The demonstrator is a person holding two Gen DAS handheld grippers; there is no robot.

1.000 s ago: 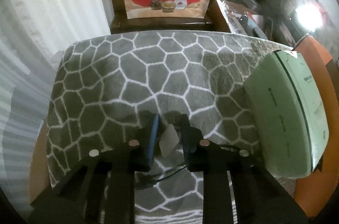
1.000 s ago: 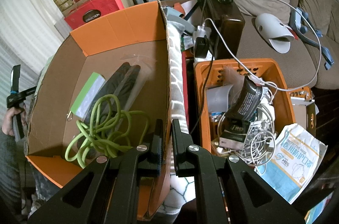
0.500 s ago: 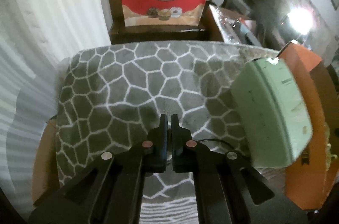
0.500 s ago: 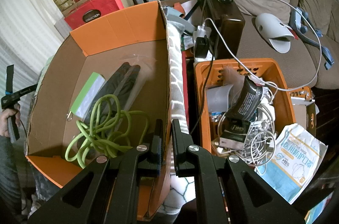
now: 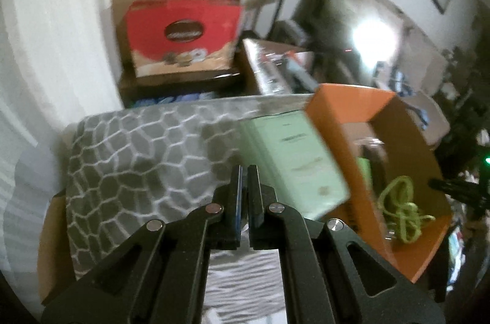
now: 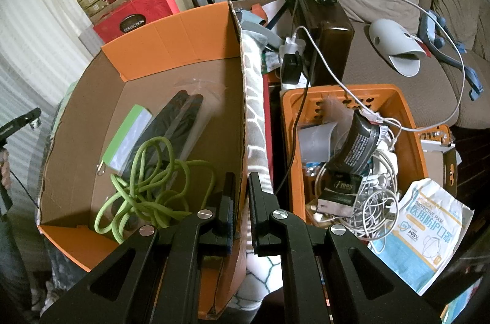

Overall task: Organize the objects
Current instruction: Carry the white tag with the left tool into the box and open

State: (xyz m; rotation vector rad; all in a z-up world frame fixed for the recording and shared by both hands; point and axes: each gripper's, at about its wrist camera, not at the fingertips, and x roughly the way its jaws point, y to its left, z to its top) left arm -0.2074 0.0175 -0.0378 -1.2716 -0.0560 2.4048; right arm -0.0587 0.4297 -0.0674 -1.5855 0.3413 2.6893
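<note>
Two views to call. Left wrist first: your left gripper (image 5: 244, 195) has its jaws pressed together, and whether that small item is pinched between them you can't tell through the blur. Above the grey patterned blanket (image 5: 128, 170), the orange cardboard box (image 5: 407, 229) lies at two o'clock, with the pale green box (image 5: 294, 164) propped against its near wall.

Right wrist: your right gripper (image 6: 242, 201) clamps narrow on the box wall, steadying it. Inside, the green cord (image 6: 147, 189) lies at ten o'clock.
</note>
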